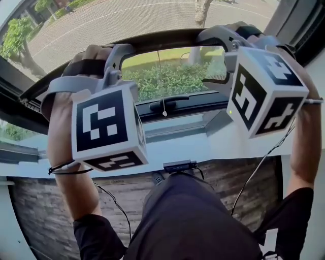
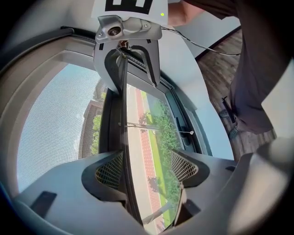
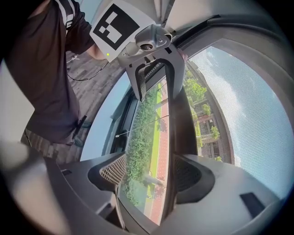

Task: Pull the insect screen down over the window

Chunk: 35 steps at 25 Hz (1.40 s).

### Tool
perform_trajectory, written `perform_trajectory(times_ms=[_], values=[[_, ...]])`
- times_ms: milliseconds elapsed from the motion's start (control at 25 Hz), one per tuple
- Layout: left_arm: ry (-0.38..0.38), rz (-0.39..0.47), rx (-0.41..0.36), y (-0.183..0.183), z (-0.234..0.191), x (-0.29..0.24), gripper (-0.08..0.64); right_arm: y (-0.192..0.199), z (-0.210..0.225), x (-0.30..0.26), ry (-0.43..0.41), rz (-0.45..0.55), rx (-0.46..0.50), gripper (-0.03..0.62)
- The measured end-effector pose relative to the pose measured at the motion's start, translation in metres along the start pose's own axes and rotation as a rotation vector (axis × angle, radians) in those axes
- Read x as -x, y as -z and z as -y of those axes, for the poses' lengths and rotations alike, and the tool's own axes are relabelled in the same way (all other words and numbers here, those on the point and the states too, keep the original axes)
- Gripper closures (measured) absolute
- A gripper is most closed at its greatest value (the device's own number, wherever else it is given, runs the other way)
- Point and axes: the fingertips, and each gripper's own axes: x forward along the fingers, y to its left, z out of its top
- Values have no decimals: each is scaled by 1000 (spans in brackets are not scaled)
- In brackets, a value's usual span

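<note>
The insect screen's mesh [image 1: 127,15] hangs over the upper window, ending in a dark bottom bar [image 1: 167,38]. Both grippers reach up to that bar. My left gripper [image 1: 119,53] has the bar [image 2: 125,137] running between its jaws, close against one pad [image 2: 110,170], while the other pad [image 2: 183,166] stands well apart. My right gripper [image 1: 228,39] straddles the bar [image 3: 177,133] the same way: the bar lies by one pad [image 3: 189,173], and the other pad [image 3: 115,170] is clear of it. A thin pull cord with a white bead [image 1: 164,113] dangles from the bar.
Below the bar is open glass with a hedge and lawn outside. A dark window handle [image 1: 170,104] sits on the lower frame above the pale sill [image 1: 177,144]. Dark frame sides close in left and right. A person's legs and cables are over the wooden floor [image 1: 45,203].
</note>
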Motion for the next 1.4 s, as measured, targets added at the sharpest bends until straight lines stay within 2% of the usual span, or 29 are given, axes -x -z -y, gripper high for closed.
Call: perform_trajectory(times_ms=[160, 360, 560, 720, 1040, 1400], values=[[41, 1, 13, -1, 13, -8, 215, 1, -11, -10, -22, 15, -19, 272], [138, 13, 28, -2, 55, -34, 216, 4, -45, -44, -94, 27, -28, 272], [120, 0, 41, -1, 56, -38, 216, 5, -47, -47, -85, 41, -54, 272], [143, -9, 45, 1, 67, -45, 217, 3, -54, -57, -88, 46, -50, 272], [263, 10, 85, -1, 112, -70, 219, 6, -93, -91, -177, 57, -77, 272], [353, 15, 145, -3, 157, -103, 219, 11, -132, -134, -239, 56, -118, 272]])
